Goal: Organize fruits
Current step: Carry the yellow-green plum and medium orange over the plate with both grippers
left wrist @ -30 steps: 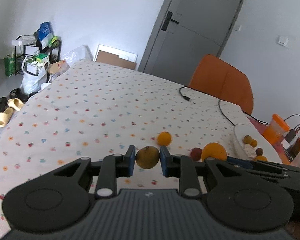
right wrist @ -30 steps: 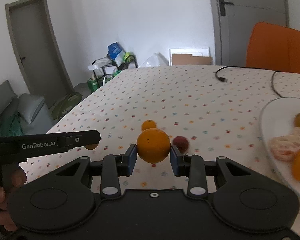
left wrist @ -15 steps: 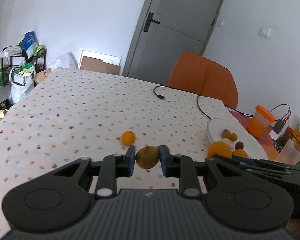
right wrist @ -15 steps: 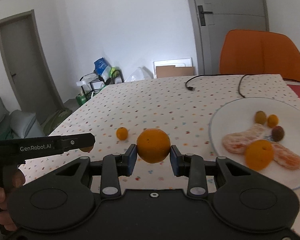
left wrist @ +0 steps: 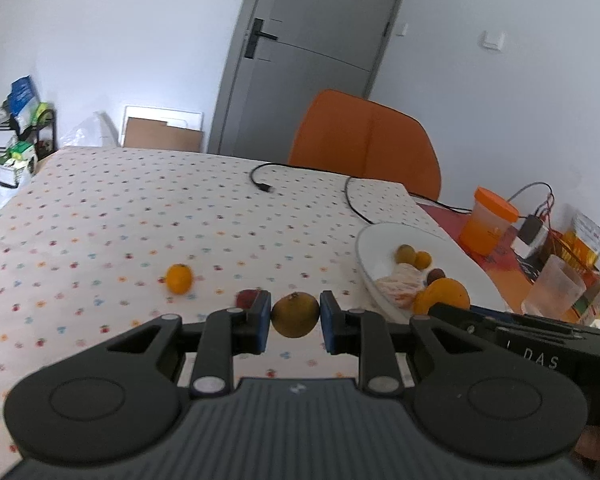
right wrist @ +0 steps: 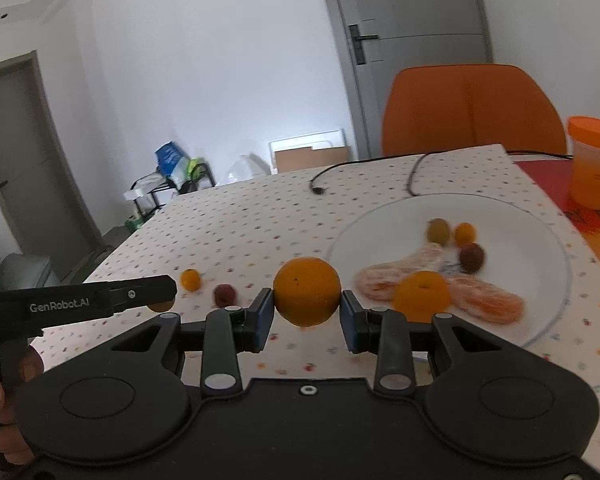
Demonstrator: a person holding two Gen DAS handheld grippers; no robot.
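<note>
Black plastic left gripper (left wrist: 295,321) reads "GenRobot.AI" in the right wrist view only; it clamps a dull yellow-brown fruit (left wrist: 295,314). Right gripper (right wrist: 306,312) clamps a round orange (right wrist: 307,291). Both fruits are held above the dotted tablecloth (left wrist: 140,216), beside the white plate (right wrist: 540,248).

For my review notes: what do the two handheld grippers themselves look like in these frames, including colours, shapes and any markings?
Both are matte black plastic. The left gripper and right gripper each have two jointed fingers with silver pivot pins, blue pads at the tips, and round embossed discs on a broad body. Seen side-on, the left one reads "GenRobot.AI" in white; the right one shows "DAS". No cables or sleeves visible.
</note>
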